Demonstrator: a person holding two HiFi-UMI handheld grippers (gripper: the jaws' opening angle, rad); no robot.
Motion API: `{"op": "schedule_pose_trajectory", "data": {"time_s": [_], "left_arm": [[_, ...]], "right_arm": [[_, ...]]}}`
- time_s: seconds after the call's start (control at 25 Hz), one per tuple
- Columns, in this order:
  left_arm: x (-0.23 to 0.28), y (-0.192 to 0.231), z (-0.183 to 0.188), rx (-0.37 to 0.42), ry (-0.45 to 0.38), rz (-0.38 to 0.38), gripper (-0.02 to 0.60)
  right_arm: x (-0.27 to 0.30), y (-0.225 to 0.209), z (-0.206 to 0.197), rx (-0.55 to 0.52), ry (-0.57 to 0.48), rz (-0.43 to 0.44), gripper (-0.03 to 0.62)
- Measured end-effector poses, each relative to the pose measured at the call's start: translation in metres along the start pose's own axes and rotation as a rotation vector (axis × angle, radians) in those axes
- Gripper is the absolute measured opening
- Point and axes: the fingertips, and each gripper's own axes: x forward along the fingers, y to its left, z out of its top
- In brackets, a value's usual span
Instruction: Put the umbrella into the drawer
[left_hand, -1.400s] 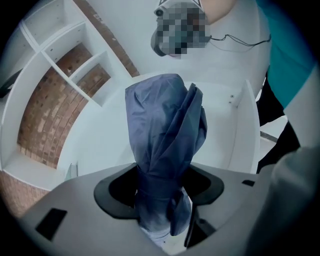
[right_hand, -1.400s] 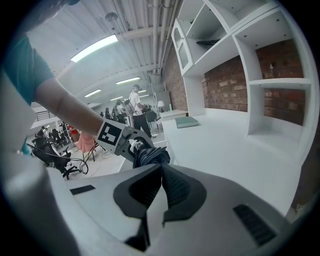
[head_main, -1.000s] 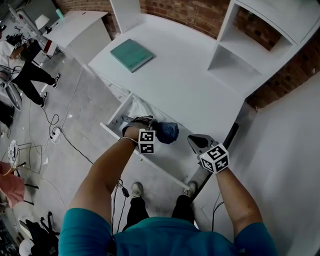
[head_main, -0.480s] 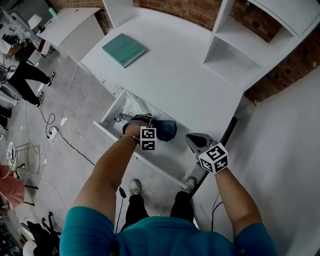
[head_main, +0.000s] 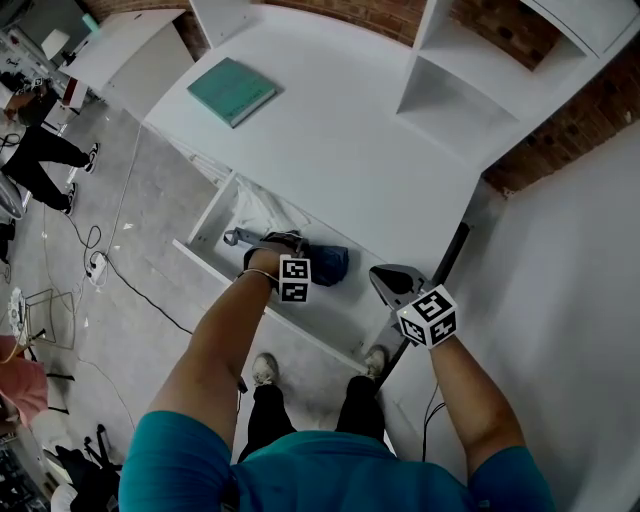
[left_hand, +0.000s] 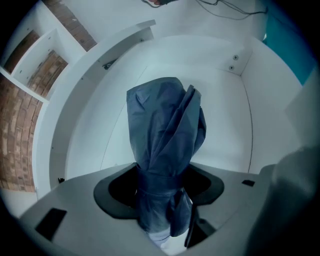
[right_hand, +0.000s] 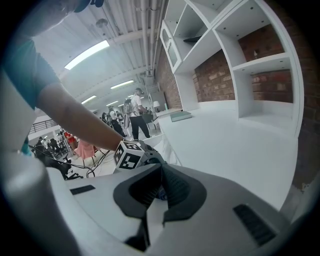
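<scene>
My left gripper (left_hand: 162, 187) is clamped round the folded dark-blue fabric umbrella (left_hand: 165, 130), its long axis running straight out past the jaws, steeply down into the open white drawer (left_hand: 225, 125). My right gripper (right_hand: 160, 192), jaws together and empty, hovers off to the drawer's right.

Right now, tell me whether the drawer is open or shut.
Open: the drawer stands pulled out from the desk, its inside showing below the umbrella in the left tongs.
</scene>
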Motion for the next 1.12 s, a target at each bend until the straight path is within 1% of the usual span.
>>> {"op": "schedule_pose_trajectory", "data": {"time_s": [0.2, 0.64, 0.76, 0.92, 1.12], "left_arm": [[0.001, -0.002, 0.001, -0.004, -0.003, -0.002, 0.275], [0.0, 0.0, 0.001, -0.009, -0.004, 0.003, 0.276], [-0.001, 0.0, 0.001, -0.015, -0.003, 0.016, 0.282], [-0.007, -0.002, 0.002, -0.022, -0.01, 0.007, 0.308], [-0.022, 0.002, 0.003, -0.026, -0.031, 0.011, 0.31]], "right_arm": [[-0.001, 0.0, -0.008, 0.015, 0.008, -0.003, 0.023], [0.005, 0.005, -0.003, 0.016, 0.002, 0.011, 0.023], [0.004, 0.007, -0.001, 0.013, 0.005, 0.01, 0.023], [0.002, 0.008, 0.005, 0.005, 0.006, 0.006, 0.023], [-0.001, 0.009, 0.013, -0.003, 0.005, -0.003, 0.023]]}}
